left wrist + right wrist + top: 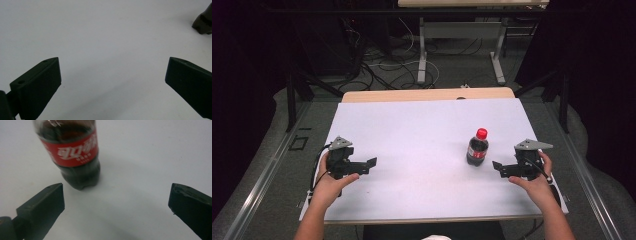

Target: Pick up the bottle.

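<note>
Black two-jaw right gripper lies low and level, jaws spread wide and empty, aimed at the upright dark cola bottle with red cap and label just beside it. Left gripper, equally agape, faces bare white tabletop between them.

bottle on table, right side

Bottle top beyond right gripper view's edge
</note>
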{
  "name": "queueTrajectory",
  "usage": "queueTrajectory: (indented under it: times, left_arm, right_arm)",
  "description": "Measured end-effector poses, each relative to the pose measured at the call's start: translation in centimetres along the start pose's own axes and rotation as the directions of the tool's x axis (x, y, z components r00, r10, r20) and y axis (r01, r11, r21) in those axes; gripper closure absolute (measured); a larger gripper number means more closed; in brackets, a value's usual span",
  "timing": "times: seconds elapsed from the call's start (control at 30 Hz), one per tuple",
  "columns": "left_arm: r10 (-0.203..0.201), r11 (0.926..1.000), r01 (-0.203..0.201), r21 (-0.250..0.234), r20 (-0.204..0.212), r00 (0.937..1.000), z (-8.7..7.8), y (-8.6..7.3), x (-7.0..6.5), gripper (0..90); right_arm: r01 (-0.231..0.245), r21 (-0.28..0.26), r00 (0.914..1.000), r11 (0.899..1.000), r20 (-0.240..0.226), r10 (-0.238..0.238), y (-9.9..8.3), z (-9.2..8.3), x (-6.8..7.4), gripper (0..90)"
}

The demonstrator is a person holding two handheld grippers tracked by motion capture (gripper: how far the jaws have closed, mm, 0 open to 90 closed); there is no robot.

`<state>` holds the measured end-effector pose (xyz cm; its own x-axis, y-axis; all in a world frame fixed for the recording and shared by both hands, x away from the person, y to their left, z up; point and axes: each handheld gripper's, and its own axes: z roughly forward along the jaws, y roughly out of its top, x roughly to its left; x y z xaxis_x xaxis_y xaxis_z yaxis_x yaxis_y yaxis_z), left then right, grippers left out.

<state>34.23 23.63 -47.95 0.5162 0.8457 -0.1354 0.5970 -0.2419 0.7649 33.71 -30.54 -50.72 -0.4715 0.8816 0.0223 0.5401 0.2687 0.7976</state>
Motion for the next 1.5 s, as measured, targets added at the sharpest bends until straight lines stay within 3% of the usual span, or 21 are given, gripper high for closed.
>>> queueTrajectory:
  times: [0.03,0.27,0.4,0.57,0.63,0.87,1.0,1.1,1.27,1.5]
  left_arm:
    - [-0.018,0.9996,0.018,-0.024,0.005,0.9998,-0.4,0.2,-0.2,0.3]
    - [0.011,0.9975,-0.01,-0.069,0.016,0.9998,-1.9,1.1,-1.1,0.3]
    - [0.015,0.996,-0.012,-0.089,0.035,0.9993,-2.3,1.4,-1.6,0.3]
    - [0.03,0.9958,-0.024,-0.088,0.058,0.9979,-2.4,1.6,-2.1,0.3]
    - [0.032,0.996,-0.027,-0.086,0.065,0.9974,-2.3,1.6,-2.2,0.4]
    - [0.028,0.9974,-0.024,-0.068,0.059,0.9979,-2.0,1.3,-2.0,0.7]
    - [0.027,0.9979,-0.024,-0.06,0.063,0.9976,-1.8,1.3,-2.0,0.7]
    - [0.03,0.9979,-0.027,-0.058,0.059,0.9978,-1.7,1.2,-2.0,0.8]
    - [0.03,0.9983,-0.027,-0.052,0.06,0.9978,-1.6,1.2,-1.9,1.0]
    - [0.027,0.9984,-0.024,-0.051,0.057,0.998,-1.6,1.1,-1.8,1.0]
  right_arm:
    - [0.005,-0.007,1.0,1.0,-0.004,-0.005,0.3,-0.3,0.3,0.2]
    - [0.059,-0.048,0.9976,0.997,-0.034,-0.06,1.8,-0.7,2.0,1.9]
    - [0.042,-0.054,0.9961,0.998,-0.075,-0.046,2.3,0.1,2.6,3.5]
    - [0.07,-0.051,0.9916,0.996,-0.106,-0.075,3.0,1.9,3.4,8.6]
    - [0.075,-0.054,0.992,0.996,-0.098,-0.08,3.2,2.5,3.6,11.3]
    - [0.054,-0.025,0.9912,0.998,-0.12,-0.057,3.6,4.5,3.8,15.3]
    - [0.068,-0.014,0.9904,0.998,-0.119,-0.069,3.6,5.6,3.5,17.2]
    - [0.075,-0.009,0.9904,0.997,-0.116,-0.075,3.6,6.0,3.5,20.2]
    - [0.038,-0.016,0.9922,0.999,-0.118,-0.039,3.7,6.4,3.5,26.3]
    - [0.063,-0.026,0.991,0.998,-0.117,-0.066,3.6,6.7,3.5,27.3]
